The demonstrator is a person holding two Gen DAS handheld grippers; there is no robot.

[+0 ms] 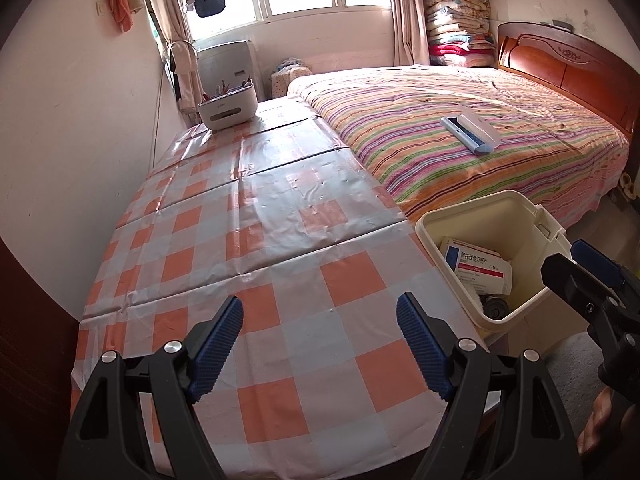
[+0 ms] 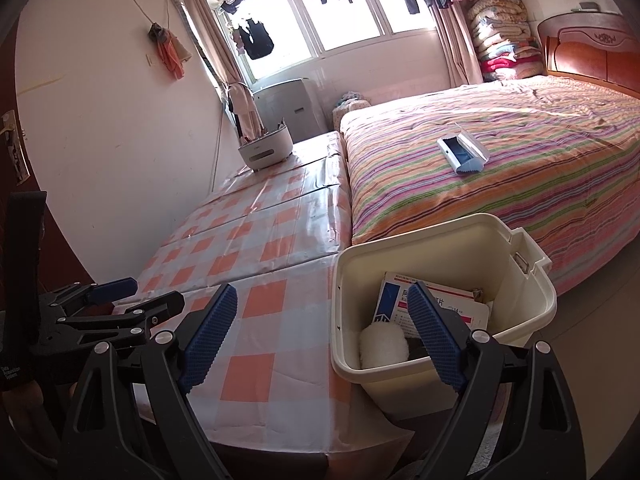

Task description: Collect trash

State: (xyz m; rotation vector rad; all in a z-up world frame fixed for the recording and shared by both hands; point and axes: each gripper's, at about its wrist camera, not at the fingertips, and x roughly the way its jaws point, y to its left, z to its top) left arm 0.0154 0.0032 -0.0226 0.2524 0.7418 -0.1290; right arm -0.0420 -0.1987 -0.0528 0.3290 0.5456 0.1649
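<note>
Holding left gripper [image 1: 320,344] over checked tablecloth [image 1: 248,240], we note jaws spread wide, nothing between pads. Right gripper [image 2: 320,340] likewise spread, empty, poised above near rim of cream bin [image 2: 532,280], which stands just beside table edge, before striped bed [image 2: 500,168]. In bin we find medicine box [image 1: 476,264] and white fluffy item [image 2: 382,344]. White container [image 1: 228,108] at table's far end.

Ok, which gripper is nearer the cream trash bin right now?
Right. The right gripper hangs open at the trash bin, one finger over its rim. The left gripper, also open, is over the checkered table, beside the bin.
</note>
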